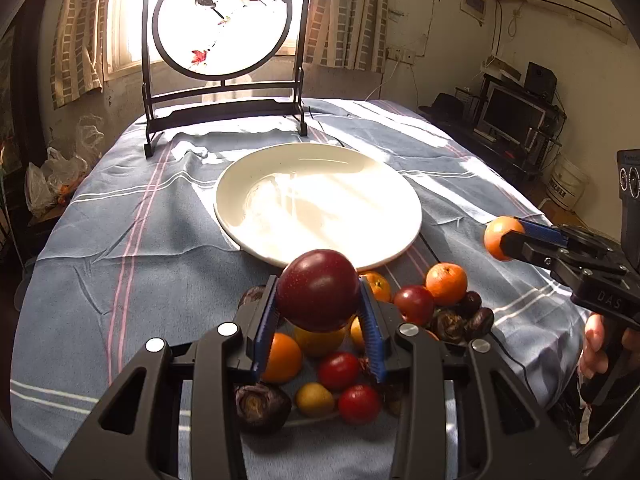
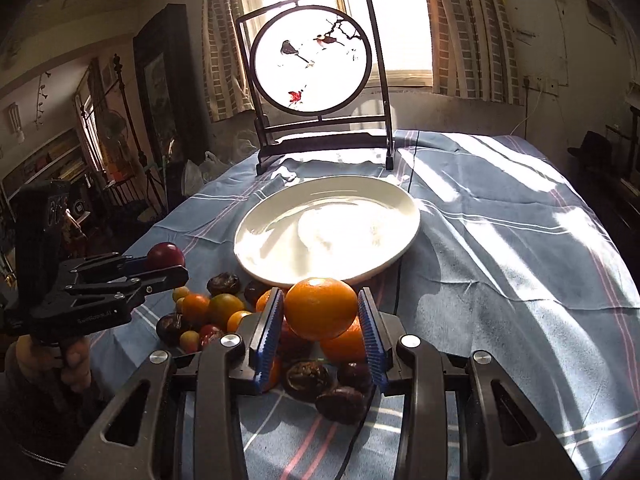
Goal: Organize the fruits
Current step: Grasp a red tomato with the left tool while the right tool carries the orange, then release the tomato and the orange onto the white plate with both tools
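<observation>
My left gripper (image 1: 319,300) is shut on a dark red plum (image 1: 318,290) and holds it above a pile of mixed fruit (image 1: 336,372), just short of the white plate (image 1: 240,184). My right gripper (image 2: 321,312) is shut on an orange (image 2: 321,308), also above the pile (image 2: 208,312) and in front of the plate (image 2: 256,224). In the left wrist view the right gripper (image 1: 505,238) with its orange (image 1: 496,232) is at the right. In the right wrist view the left gripper (image 2: 164,266) with its plum (image 2: 165,255) is at the left.
A blue striped cloth (image 1: 120,240) covers the table. A dark framed round screen with painted birds (image 1: 223,20) stands behind the plate at the far edge. A cable (image 1: 516,356) lies on the cloth at the right. Plastic bags (image 1: 52,176) sit beyond the table's left edge.
</observation>
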